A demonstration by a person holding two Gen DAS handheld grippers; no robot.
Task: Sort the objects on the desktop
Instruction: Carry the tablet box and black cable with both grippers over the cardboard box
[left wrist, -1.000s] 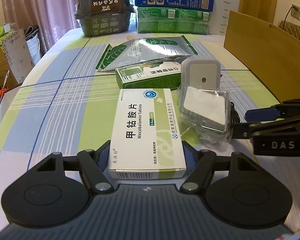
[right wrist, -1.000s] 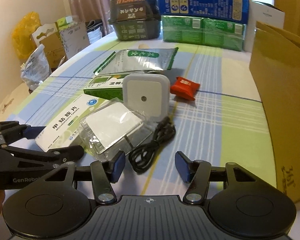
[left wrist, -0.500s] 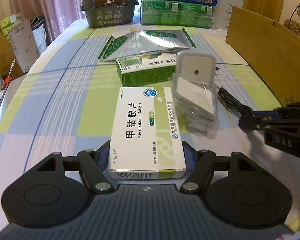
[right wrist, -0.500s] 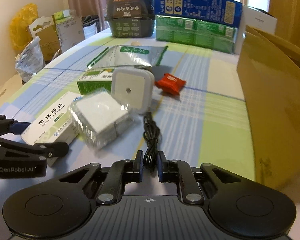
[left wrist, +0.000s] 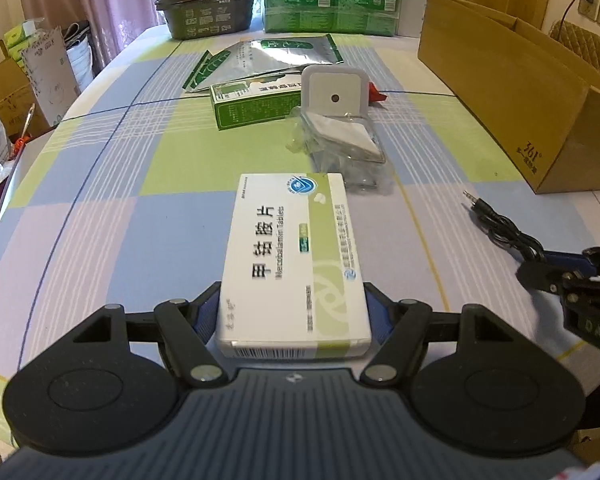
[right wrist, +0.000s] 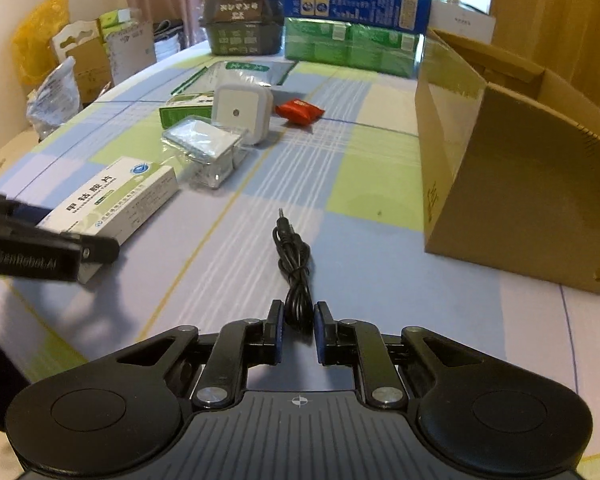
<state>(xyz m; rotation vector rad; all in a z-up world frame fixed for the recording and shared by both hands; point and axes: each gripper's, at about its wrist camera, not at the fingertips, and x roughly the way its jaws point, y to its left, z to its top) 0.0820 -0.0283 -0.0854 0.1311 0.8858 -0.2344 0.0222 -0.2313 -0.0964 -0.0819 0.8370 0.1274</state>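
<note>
My left gripper (left wrist: 294, 312) is shut on a white and green Mecobalamin tablet box (left wrist: 296, 260), which sticks out forward between the fingers; the same box (right wrist: 112, 204) shows at the left of the right wrist view. My right gripper (right wrist: 299, 330) is shut on a coiled black audio cable (right wrist: 294, 264), its plug pointing away; the cable (left wrist: 500, 228) also appears at the right of the left wrist view. On the checked tablecloth lie a clear plastic pack (left wrist: 342, 140), a white square night light (left wrist: 336, 92), a green box (left wrist: 252, 104) and a red packet (right wrist: 299, 111).
An open brown cardboard box (right wrist: 512, 168) stands on the table's right side. Silver foil pouches (left wrist: 268, 56), a dark bowl-noodle tub (left wrist: 206, 0) and stacked green and blue cartons (left wrist: 332, 4) fill the far end. Bags and cardboard (right wrist: 60, 64) sit off the left edge.
My right gripper has closed on the cable and drawn it back and to the right, away from the plastic pack. My left gripper has pulled the tablet box back toward the near edge.
</note>
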